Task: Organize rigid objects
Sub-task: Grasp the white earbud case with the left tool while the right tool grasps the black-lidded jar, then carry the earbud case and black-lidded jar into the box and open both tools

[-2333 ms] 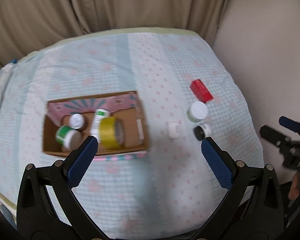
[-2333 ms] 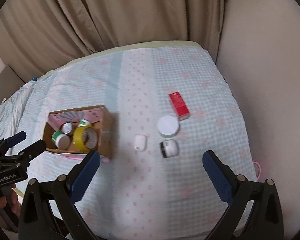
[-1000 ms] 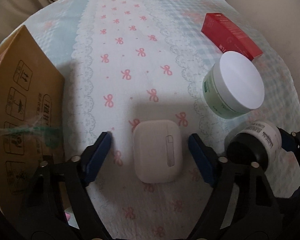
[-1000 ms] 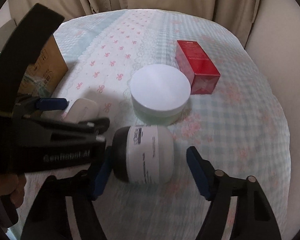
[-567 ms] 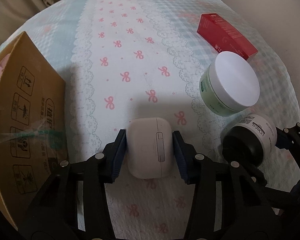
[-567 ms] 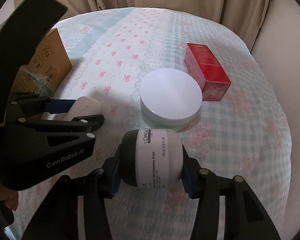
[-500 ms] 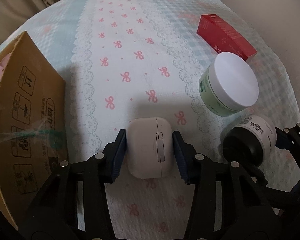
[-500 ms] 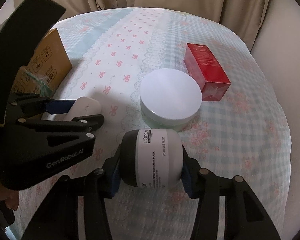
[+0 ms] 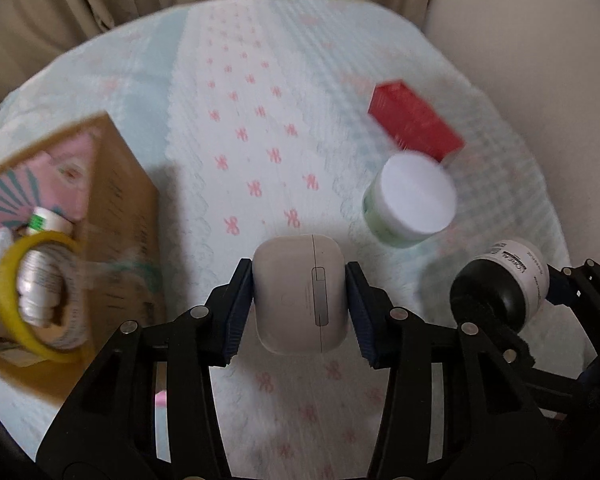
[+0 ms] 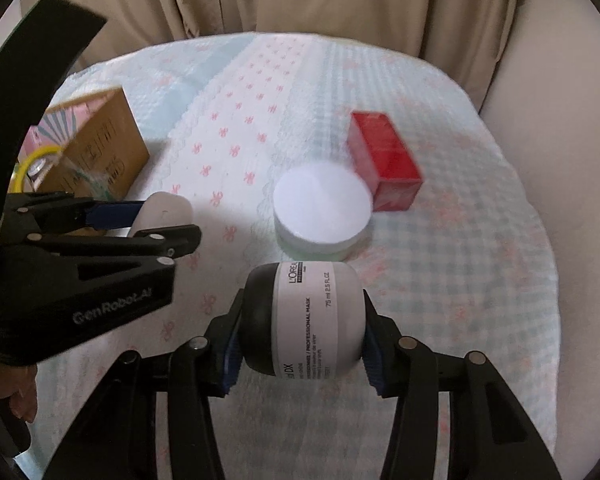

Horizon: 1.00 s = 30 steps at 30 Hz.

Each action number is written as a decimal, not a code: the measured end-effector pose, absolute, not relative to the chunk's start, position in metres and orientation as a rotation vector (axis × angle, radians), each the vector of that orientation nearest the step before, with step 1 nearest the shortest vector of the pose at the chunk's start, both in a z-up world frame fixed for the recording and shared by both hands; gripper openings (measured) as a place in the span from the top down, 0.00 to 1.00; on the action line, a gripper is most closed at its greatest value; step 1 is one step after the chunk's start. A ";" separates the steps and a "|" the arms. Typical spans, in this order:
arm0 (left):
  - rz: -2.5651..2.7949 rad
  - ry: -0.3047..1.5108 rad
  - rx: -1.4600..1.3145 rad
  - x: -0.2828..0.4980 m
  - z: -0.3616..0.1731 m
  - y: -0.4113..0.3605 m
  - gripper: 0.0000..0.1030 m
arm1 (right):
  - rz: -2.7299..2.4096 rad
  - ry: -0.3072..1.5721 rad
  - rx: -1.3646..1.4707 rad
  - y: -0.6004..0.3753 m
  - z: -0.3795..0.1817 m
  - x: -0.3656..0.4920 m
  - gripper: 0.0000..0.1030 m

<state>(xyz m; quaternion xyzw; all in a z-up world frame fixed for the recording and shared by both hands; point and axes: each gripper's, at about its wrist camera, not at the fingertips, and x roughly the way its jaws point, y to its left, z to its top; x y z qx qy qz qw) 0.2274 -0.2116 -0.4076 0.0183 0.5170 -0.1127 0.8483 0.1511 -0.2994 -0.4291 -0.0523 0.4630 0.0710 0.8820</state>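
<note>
My left gripper (image 9: pixel 300 310) is shut on a white earbud case (image 9: pixel 300 292) and holds it above the cloth; the case also shows in the right wrist view (image 10: pixel 162 210). My right gripper (image 10: pixel 302 326) is shut on a small white jar with a black lid (image 10: pixel 304 320), lifted off the cloth; the jar shows in the left wrist view (image 9: pixel 500 280). A cardboard box (image 9: pixel 116 216) at the left holds a yellow tape roll (image 9: pixel 32 292) and small bottles. A green jar with a white lid (image 10: pixel 322 212) and a red box (image 10: pixel 384 164) lie on the cloth.
The table (image 10: pixel 460 280) has a pale blue cloth with pink bows. Beige curtains (image 10: pixel 300 0) hang behind it. A wall (image 9: pixel 540 60) stands close on the right. The left gripper's body (image 10: pixel 80 272) fills the left of the right wrist view.
Both grippers have closed on their objects and lifted them off the cloth. The views have pulled back and up, so the box interior shows again.
</note>
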 end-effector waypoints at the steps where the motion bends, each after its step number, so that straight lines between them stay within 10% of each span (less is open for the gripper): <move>1: -0.239 1.078 0.036 0.225 -0.398 -0.210 0.59 | 0.143 0.955 -0.103 -0.300 -0.420 0.148 0.56; 17: -0.138 0.896 -0.084 0.178 -0.183 -0.102 0.59 | 0.175 0.820 -0.029 -0.260 -0.200 0.121 0.56; 30: -0.116 0.882 -0.090 0.183 -0.151 0.037 0.59 | 0.205 0.784 0.015 -0.160 -0.145 0.128 0.56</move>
